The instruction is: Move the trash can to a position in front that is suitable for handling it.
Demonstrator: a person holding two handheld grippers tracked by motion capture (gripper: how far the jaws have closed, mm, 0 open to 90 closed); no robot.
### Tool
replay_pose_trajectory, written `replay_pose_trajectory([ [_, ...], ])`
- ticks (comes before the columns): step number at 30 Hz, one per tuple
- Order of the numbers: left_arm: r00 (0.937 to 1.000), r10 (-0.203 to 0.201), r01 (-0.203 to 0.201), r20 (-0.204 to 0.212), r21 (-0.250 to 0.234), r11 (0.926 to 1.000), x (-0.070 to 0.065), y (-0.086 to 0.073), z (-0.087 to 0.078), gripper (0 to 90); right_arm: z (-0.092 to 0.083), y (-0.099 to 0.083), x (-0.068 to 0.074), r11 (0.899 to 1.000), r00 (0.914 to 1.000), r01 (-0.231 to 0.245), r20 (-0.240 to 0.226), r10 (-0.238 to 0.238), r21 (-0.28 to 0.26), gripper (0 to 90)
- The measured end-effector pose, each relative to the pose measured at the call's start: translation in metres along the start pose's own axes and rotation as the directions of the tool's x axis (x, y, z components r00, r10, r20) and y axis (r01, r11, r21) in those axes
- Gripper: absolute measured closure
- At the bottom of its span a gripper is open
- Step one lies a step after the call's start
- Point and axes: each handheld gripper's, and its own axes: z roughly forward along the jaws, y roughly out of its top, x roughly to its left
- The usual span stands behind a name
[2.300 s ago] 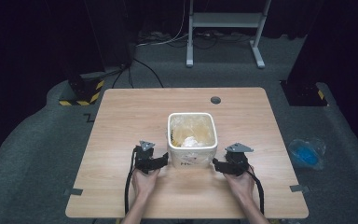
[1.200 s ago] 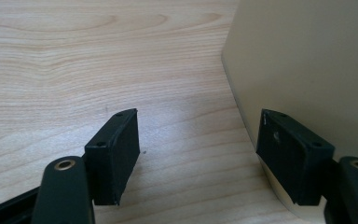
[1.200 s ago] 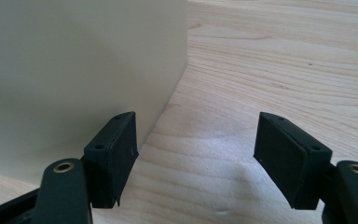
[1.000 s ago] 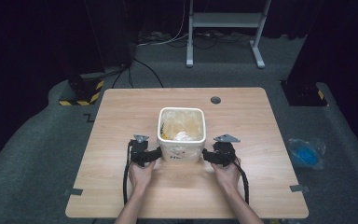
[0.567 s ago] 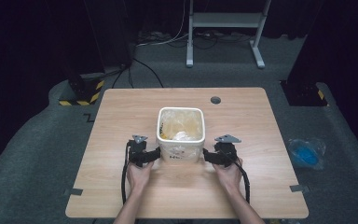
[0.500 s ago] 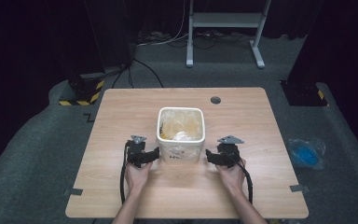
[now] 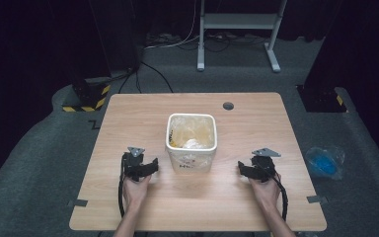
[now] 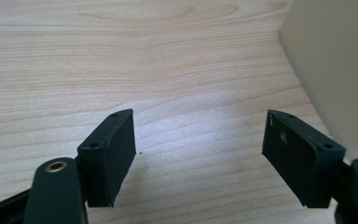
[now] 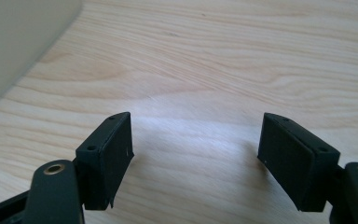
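Seen from the high view, a white bin (image 7: 191, 143) lined with clear plastic stands mid-desk (image 7: 128, 113) between both tools, the left gripper (image 7: 149, 167) nearer, the right gripper (image 7: 243, 170) well apart; dark lettering on its front is too small to read. In the left gripper view, fingers (image 8: 114, 149) gape empty, the bin wall (image 8: 335, 60) just to their right. In the right gripper view, fingers (image 9: 112, 149) likewise spread wide, holding nothing, the bin (image 9: 18, 42) off to the upper left.

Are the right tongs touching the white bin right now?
Apart. In the high view bare table shows between the right tongs and the white bin; in the right gripper view the jaws stand open over bare wood.
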Motion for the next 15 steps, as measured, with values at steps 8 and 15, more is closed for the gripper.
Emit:
replay_pose_trajectory([
  [8,0.9996,-0.008,0.008,-0.029,0.008,0.9999,0.007,-0.01,0.003,25.6,-0.005,-0.008,-0.012,1.0,0.9996,0.001,0.028,-0.001,-0.014,26.3],
  [15,0.9986,0.005,-0.005,-0.052,0.001,1.0,0.01,-0.014,0.003,25.5,-0.006,-0.009,-0.015,1.0,0.9991,0.013,0.041,-0.012,-0.01,24.2],
])
